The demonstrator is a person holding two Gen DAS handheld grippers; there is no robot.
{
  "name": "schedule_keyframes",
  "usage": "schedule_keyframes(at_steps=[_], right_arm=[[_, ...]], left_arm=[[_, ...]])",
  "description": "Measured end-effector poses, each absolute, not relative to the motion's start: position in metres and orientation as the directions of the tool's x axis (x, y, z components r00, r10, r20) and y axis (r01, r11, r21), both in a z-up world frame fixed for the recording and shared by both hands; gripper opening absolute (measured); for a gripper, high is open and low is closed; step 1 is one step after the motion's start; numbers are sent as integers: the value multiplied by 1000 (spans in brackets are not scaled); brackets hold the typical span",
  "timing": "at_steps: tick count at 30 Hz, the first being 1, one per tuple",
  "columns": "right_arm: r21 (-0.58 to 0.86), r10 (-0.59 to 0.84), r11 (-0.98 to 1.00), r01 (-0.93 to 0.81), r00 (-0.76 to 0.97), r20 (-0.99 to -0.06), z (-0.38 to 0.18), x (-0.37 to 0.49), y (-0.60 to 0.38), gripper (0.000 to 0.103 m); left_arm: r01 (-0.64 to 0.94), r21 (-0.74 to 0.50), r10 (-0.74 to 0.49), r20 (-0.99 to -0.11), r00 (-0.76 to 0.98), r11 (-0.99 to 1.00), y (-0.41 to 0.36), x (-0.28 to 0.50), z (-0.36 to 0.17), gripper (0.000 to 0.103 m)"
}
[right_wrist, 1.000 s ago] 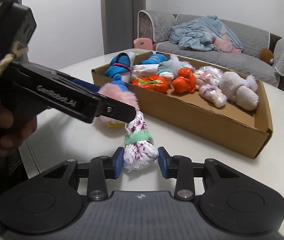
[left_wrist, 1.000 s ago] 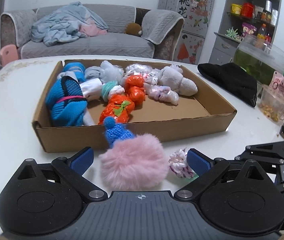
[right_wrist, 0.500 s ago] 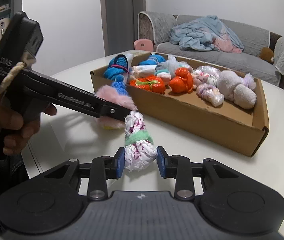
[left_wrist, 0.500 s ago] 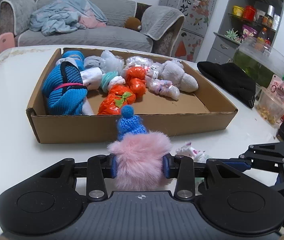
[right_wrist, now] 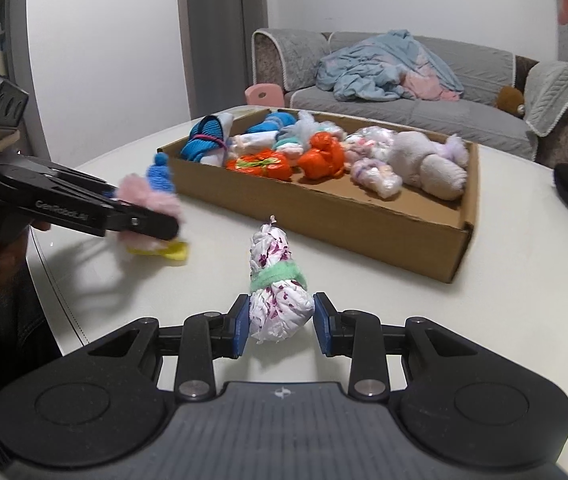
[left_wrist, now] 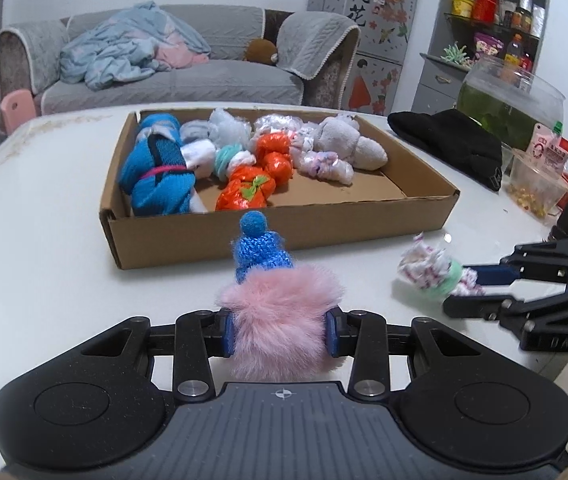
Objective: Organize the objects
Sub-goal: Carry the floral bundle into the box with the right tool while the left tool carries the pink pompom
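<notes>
Cardboard box (left_wrist: 284, 236) on white table (left_wrist: 36, 240), sofa (left_wrist: 188, 80) behind; tools grip pompom (left_wrist: 280, 328), bundle (right_wrist: 278, 300).

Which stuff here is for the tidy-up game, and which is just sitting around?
For the job:
- pink fluffy toy, clamped in left gripper
- white flowered bundle, clamped in right gripper
- cardboard box of bundles

Just lying about:
- black hat
- fish tank
- sofa
</notes>
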State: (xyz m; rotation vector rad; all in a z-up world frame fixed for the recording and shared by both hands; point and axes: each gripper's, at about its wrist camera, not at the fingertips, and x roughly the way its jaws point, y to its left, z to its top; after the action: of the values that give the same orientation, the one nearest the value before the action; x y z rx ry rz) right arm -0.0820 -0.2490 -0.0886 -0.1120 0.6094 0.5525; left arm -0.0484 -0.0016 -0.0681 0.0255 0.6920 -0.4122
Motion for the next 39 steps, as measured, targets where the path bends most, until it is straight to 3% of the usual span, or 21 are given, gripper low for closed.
schedule_keyframes(at_steps=[10,22,39], right_arm=[[28,423,878,-479,746,-514,-47,-76,-292,30],[-77,408,868,-490,793,-452,13,-16,-302,30],[-83,436,812,-578,694,-573,-2,45,-274,30]], left_arm=[[417,-19,-349,-584,733,909,-7,-39,-30,45],[501,124,-373,-522,767,856,-57,24,39,45],[601,120,-392,-655,646,790,-110,76,0,46]])
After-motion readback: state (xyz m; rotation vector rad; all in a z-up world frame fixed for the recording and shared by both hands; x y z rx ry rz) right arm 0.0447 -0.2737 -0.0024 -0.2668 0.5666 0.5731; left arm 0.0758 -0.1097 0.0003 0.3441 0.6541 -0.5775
